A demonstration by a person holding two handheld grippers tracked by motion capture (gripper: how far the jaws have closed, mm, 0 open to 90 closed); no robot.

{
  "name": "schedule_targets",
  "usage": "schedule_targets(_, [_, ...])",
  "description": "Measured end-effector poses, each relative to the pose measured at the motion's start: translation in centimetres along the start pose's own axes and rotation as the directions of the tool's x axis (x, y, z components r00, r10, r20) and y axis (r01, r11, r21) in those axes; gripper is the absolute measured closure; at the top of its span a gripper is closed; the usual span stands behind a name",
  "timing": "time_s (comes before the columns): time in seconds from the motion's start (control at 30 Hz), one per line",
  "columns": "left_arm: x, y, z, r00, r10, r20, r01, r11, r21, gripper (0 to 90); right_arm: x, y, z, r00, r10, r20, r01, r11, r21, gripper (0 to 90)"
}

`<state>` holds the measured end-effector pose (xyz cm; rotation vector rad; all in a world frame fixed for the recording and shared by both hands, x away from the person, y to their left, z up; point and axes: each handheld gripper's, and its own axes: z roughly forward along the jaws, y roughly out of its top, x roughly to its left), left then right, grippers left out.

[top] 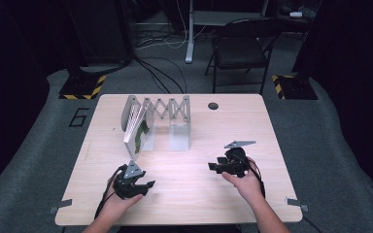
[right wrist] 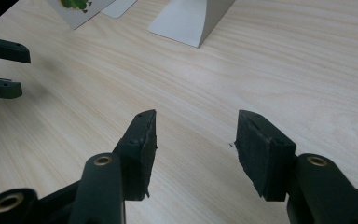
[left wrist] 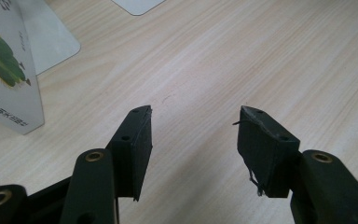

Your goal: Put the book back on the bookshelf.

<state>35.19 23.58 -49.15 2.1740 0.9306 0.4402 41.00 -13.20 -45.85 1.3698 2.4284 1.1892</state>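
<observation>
Spreading across most of the high view, the pale wooden table (top: 184,194) carries a grey accordion-style rack (top: 167,109) at its far left part, with a folding chair (top: 240,48) on the floor beyond the far edge. A white book with a green picture on its cover (top: 138,131) stands upright in the rack's left section, leaning on the left end plate (the right section's plate (top: 179,137) has nothing on it). Bare tabletop lies between the rack and both tools. The left gripper (top: 148,185) sits near the front left, just short of the book, its jaws spread wide and gripping nothing. The right gripper (top: 212,167), well apart at the right, likewise has its jaws wide and empty, above the wood.
</observation>
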Motion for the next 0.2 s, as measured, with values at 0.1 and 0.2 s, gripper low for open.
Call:
schedule_targets(0.1, [0.12, 0.09, -0.19, 1.0000, -0.003, -0.002, 0.003, 0.9999, -0.014, 44.2, -0.28, -0.06, -0.09, 0.9999, 0.010, 0.003, -0.009, 1.000, -0.010, 47.8])
schedule_targets(0.2, [0.48, 0.07, -0.40, 0.9996, -0.026, -0.012, 0.025, 0.9993, -0.026, 44.1, -0.46, -0.11, -0.21, 0.9997, 0.025, 0.004, -0.025, 0.999, -0.025, 47.7])
